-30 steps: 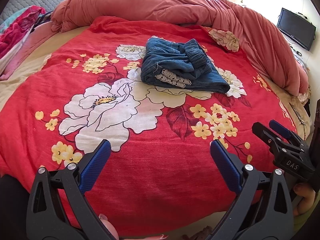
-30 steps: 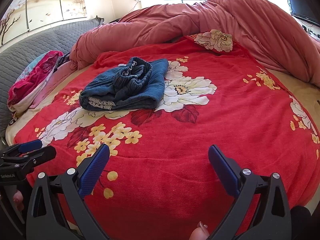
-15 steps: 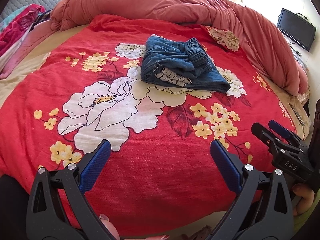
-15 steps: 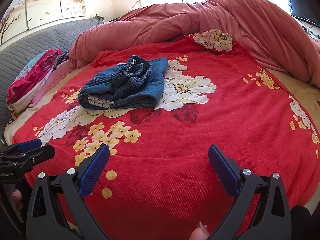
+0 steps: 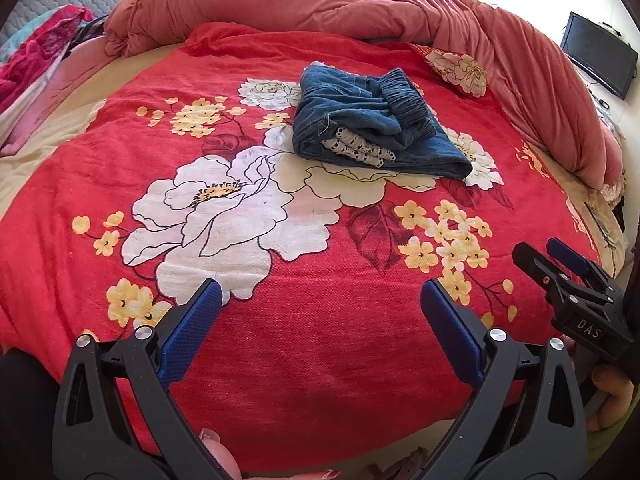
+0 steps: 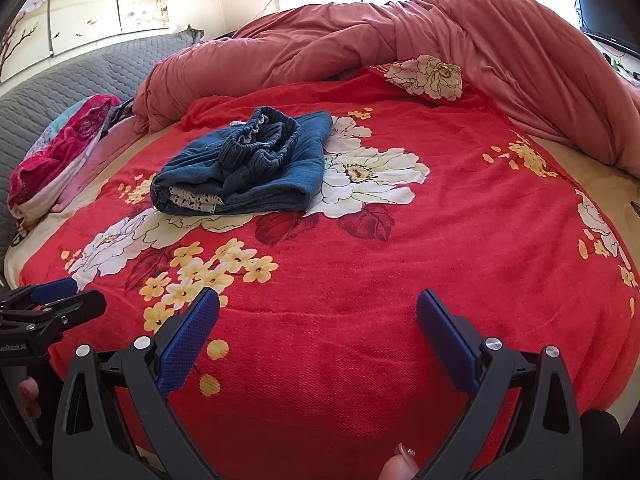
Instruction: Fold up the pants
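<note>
Barely anything has shifted since a second ago: the one folded blue denim pants bundle [image 5: 376, 136] [image 6: 244, 172] lies toward the red floral bedspread's [image 5: 320, 340] far edge, well ahead of both released, empty grippers, left gripper [image 5: 320, 320] and right gripper [image 6: 318, 328], neither clearly nearer.

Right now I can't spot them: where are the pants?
The pants lie folded on the red floral blanket, far from both open grippers, just before the pink duvet.

Blue denim pants [image 5: 372, 132] folded into compact bundle, elastic waistband on top, lace trim showing.
</note>
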Tool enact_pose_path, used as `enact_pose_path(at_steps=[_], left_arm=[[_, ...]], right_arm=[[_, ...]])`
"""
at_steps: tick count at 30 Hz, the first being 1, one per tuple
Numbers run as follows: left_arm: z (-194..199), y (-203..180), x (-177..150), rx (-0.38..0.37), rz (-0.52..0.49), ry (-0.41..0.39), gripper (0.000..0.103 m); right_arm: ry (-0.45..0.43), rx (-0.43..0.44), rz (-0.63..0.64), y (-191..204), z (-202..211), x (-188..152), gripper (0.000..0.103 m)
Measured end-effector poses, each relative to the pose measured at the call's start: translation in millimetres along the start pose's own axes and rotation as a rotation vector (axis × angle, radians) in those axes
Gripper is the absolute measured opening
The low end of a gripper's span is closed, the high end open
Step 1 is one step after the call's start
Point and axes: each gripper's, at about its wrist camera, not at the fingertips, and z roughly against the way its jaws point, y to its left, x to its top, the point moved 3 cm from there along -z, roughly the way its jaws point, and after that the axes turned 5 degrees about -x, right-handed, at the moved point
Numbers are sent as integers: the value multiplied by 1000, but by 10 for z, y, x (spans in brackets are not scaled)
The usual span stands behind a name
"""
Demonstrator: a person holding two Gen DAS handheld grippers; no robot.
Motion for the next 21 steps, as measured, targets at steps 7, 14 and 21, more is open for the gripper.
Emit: enact_pose_path(at_steps=[7, 14, 21], left_arm=[[-19, 18, -3, 9, -5, 26, 93], [-11, 124, 16, -17, 23, 24, 93], [-122, 972, 572, 216, 45, 23, 94]], right_arm=[[12, -15, 5, -4, -36, -4, 98], [37, -15, -29, -85, -80, 22, 98], [20, -143, -115, -778, -41, 439, 98]])
